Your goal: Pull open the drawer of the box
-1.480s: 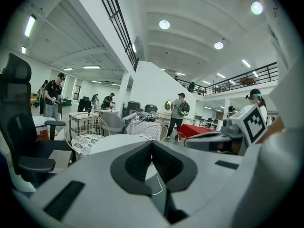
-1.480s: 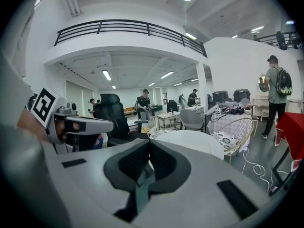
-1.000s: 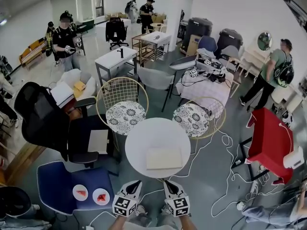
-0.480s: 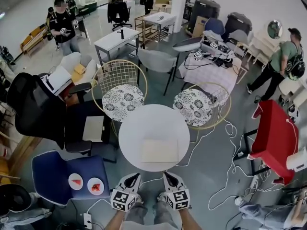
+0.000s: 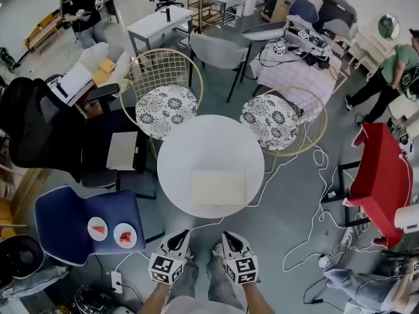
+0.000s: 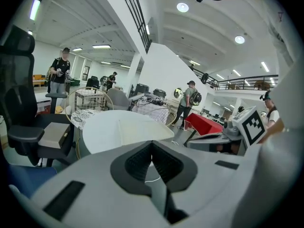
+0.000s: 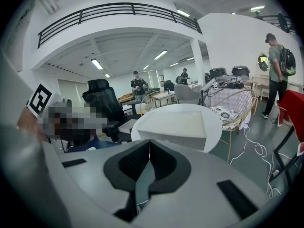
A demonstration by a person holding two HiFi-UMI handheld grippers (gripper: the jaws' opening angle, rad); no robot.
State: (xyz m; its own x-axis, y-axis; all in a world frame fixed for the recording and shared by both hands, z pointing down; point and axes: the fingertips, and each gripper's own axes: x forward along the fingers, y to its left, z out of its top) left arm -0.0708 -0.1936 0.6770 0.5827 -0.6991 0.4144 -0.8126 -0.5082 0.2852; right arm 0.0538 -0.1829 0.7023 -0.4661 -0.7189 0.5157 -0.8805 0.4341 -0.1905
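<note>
A flat cream box (image 5: 218, 187) lay on the near side of a round white surface (image 5: 180, 150). Just short of that surface's near edge, the left gripper (image 5: 182, 236) and right gripper (image 5: 224, 236) pointed toward the box, apart from it, each with jaws clenched together on nothing. Wire chairs (image 5: 169, 110) stood beyond.

You have lowered both grippers. The left gripper (image 5: 181, 236) and the right gripper (image 5: 227, 237) now sit a little back from the near edge of the round table (image 5: 177, 169); a second ago their tips lay right at that edge. Your head has tipped further down, so the table and the box (image 5: 218, 187) on it show higher in the head view. The far end of the room beyond the table has slid off the top, and the person in green (image 5: 400, 64), right of the table, is now cut by the frame's edge.
</note>
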